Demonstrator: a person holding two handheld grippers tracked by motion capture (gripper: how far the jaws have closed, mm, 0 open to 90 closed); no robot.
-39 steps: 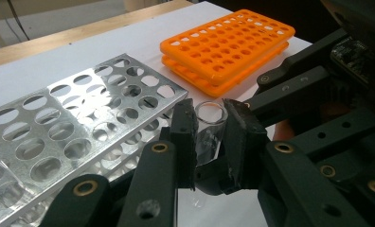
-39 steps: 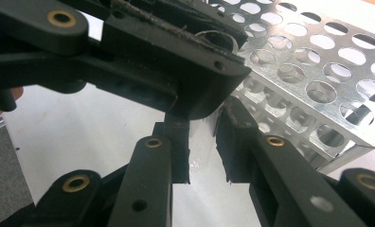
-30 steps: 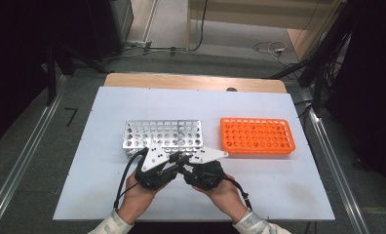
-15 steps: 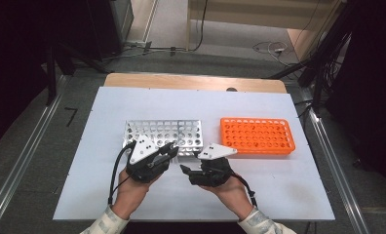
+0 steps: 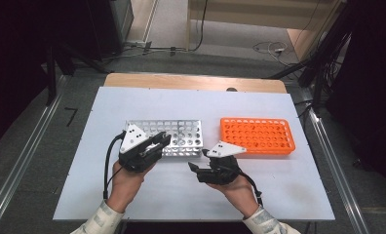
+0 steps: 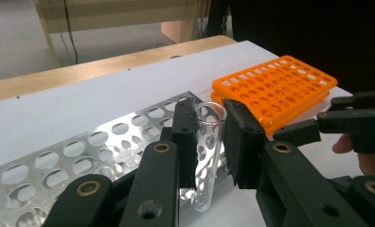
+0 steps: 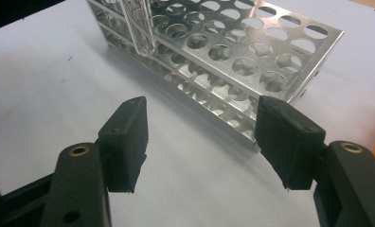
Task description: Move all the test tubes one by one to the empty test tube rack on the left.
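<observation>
In the lower middle of the left gripper view, the left gripper [image 6: 209, 142] is pinching a clear glass test tube [image 6: 207, 156] between its two black pads, gripping it in its upper half. The tube is standing roughly upright, open mouth at the top and rounded bottom hanging free below the pads, so its long axis is running up and down the frame and crosswise to the jaws' closing line. In the high view the left gripper [image 5: 158, 143] is hovering at the near edge of the metal tube rack [image 5: 181, 141], left of centre.

Lower and to the right in that view, the right gripper [image 5: 197, 167] is sitting above the white table [image 5: 279, 185] with nothing between its jaws. They have just been opening and are standing spread. In the right gripper view [image 7: 200, 142] the tube's rounded end [image 7: 140, 33] is hanging at the upper left, ahead of the open jaws and in front of the rack.

Farther back, at the right, the orange plastic rack [image 5: 257, 135] is lying beside the metal one. Judging by this, the left hand is the nearer one for seating the tube, which calls for its rounded end to line up directly over a hole.
</observation>
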